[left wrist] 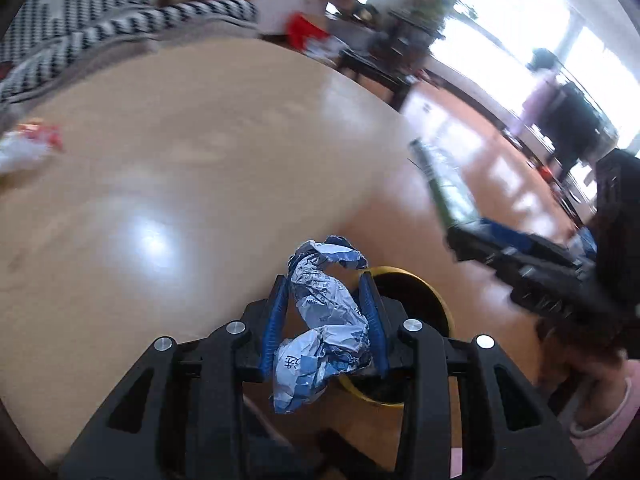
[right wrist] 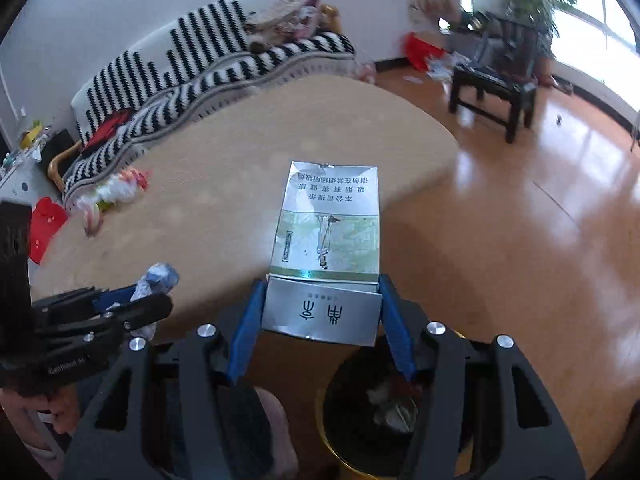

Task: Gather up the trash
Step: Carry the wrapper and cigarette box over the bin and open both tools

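My left gripper (left wrist: 326, 284) is shut on a crumpled blue-and-white wrapper (left wrist: 324, 320) and holds it above the table's near edge, just beside the gold-rimmed trash bin (left wrist: 416, 280) on the floor. My right gripper (right wrist: 322, 284) is shut on a silver-and-green cigarette pack (right wrist: 326, 240), held over the table edge with the bin (right wrist: 332, 440) below it; the bin has trash inside. The left gripper with the wrapper (right wrist: 158, 276) shows at the left of the right wrist view. The right gripper with the pack (left wrist: 444, 184) shows at the right of the left wrist view.
A round tan table (left wrist: 180, 160) carries a red-and-white wrapper (left wrist: 28, 148) at its far left, also seen in the right wrist view (right wrist: 112, 192). A striped sofa (right wrist: 180, 68) stands behind the table. A dark chair (right wrist: 496, 80) stands on the wooden floor at right.
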`<state>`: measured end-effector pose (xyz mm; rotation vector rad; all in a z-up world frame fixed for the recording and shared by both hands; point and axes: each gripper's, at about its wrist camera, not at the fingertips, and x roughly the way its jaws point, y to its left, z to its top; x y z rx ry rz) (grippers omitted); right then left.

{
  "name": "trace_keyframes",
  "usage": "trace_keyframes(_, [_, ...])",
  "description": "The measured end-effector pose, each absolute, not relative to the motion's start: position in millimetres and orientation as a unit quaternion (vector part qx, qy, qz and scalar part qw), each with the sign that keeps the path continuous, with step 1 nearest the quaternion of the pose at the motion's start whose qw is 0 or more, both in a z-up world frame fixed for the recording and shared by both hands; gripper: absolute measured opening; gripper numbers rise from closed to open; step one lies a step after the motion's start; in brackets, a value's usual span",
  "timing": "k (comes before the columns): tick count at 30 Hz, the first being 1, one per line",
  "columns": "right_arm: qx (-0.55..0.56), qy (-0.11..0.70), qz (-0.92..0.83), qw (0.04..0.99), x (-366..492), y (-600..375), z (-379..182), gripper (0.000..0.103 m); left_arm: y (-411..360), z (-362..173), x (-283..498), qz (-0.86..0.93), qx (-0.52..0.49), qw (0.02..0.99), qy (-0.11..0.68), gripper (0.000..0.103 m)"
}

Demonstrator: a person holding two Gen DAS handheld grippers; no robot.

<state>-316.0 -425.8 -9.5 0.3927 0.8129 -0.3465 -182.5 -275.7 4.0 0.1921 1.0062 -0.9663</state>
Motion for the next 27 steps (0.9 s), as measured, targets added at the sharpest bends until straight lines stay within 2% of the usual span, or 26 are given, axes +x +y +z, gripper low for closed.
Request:
trace_keyframes(3, [0.231, 0.419, -0.18, 0.859, -353, -450, -58, 0.056, -311, -28, -217, -0.449, 0.113, 0.741, 0.487, 0.036])
trace_keyframes(6, [0.293, 0.443, -0.191, 0.825, -384, -471, -110, 0.056, -352, -70, -248, -0.437, 0.188, 0.722, 0.503, 0.036])
trace_keyframes(10, [0.322, 0.46, -0.202, 0.802, -407, -491, -147, 0.056, -388, -111, -254, -0.424, 0.215, 0.695, 0.539, 0.036])
trace_keyframes(16, [0.339, 0.468, -0.205, 0.79, -415, -504, -171, 0.056, -402, -153, -254, -0.425, 0.256, 0.673, 0.548, 0.036])
trace_keyframes(21, [0.348, 0.472, -0.203, 0.785, -419, -507, -180, 0.056, -408, -159, -266, -0.436, 0.297, 0.672, 0.519, 0.036])
trace_keyframes(27, [0.352, 0.467, -0.211, 0.783, -419, -508, -177, 0.056, -407, -167, -267, -0.43, 0.302, 0.67, 0.525, 0.036])
